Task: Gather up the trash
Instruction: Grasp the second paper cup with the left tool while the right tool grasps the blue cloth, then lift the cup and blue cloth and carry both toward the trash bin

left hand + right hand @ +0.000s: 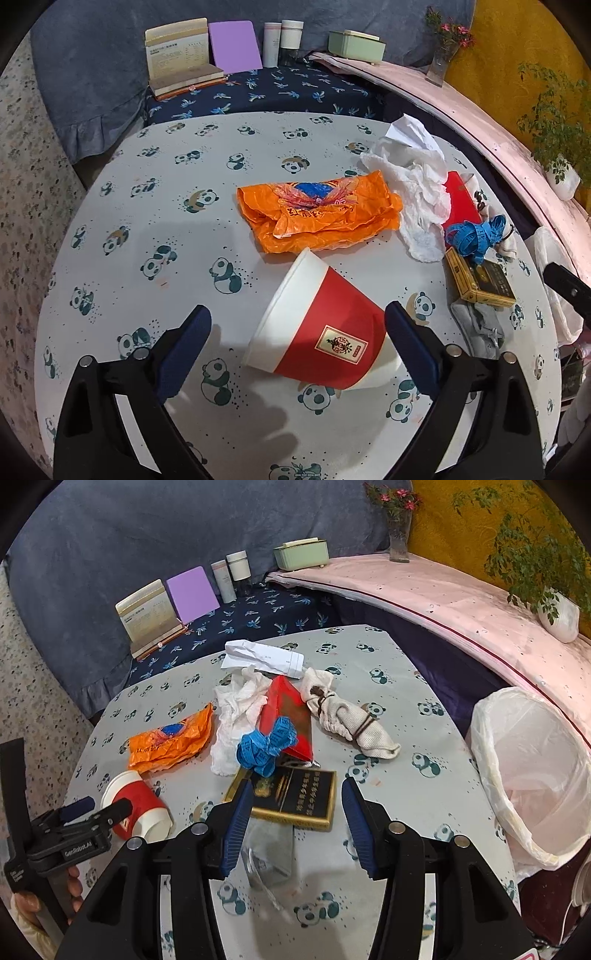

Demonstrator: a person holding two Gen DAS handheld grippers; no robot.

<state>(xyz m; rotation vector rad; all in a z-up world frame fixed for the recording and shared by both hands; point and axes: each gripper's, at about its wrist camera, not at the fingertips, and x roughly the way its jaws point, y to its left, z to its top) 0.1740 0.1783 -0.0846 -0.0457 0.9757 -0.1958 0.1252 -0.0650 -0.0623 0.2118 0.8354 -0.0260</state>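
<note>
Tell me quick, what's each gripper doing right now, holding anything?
Left gripper: open, straddling the tipped red paper cup, not gripping it.
Right gripper: open, empty, above the dark cigarette box.

Both wrist cameras are looking down and forward over the panda-print table [147,206], the left one sitting close above the paper cup [325,332], the right one seeing that cup [136,805] at eight o'clock, both sharing the orange bag [317,214].
</note>
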